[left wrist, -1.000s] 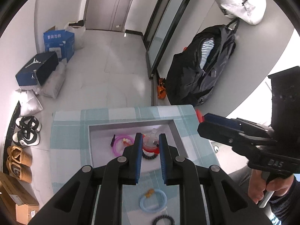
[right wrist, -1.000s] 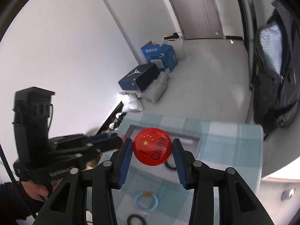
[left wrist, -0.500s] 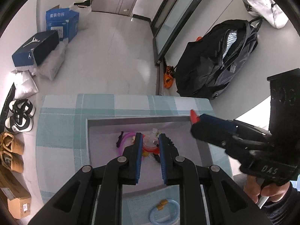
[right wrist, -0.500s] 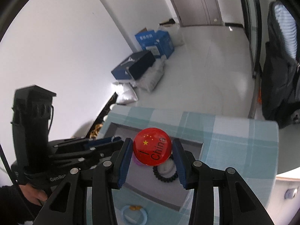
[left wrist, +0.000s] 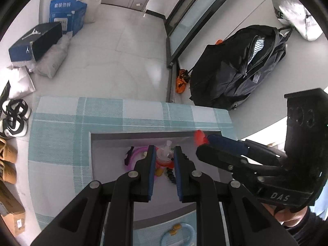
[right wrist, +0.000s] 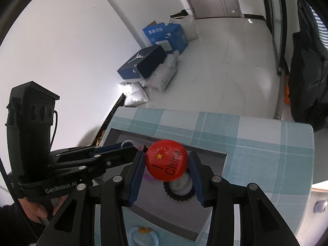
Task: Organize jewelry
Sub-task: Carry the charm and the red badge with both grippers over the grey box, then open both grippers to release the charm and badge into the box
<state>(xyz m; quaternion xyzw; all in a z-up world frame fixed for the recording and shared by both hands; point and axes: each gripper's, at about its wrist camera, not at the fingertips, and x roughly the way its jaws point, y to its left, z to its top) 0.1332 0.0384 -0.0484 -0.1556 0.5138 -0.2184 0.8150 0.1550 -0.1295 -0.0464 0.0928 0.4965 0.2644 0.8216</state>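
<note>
The right tool (right wrist: 166, 173) gripped a red badge (right wrist: 166, 159) over the half-filled grey tray (left wrist: 106, 176) — left tool (left wrist: 164, 172) nearly closed, empty — the blue ring (left wrist: 178, 235) remained outside.

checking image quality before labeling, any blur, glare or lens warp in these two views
Left wrist view: red badge smeared by motion blur, floor glare by the glass door, fisheye vignette. Right wrist view: badge sharp, table edge bowed.

Pale tiled floor (left wrist: 127, 47), white walls (right wrist: 67, 47)
</note>
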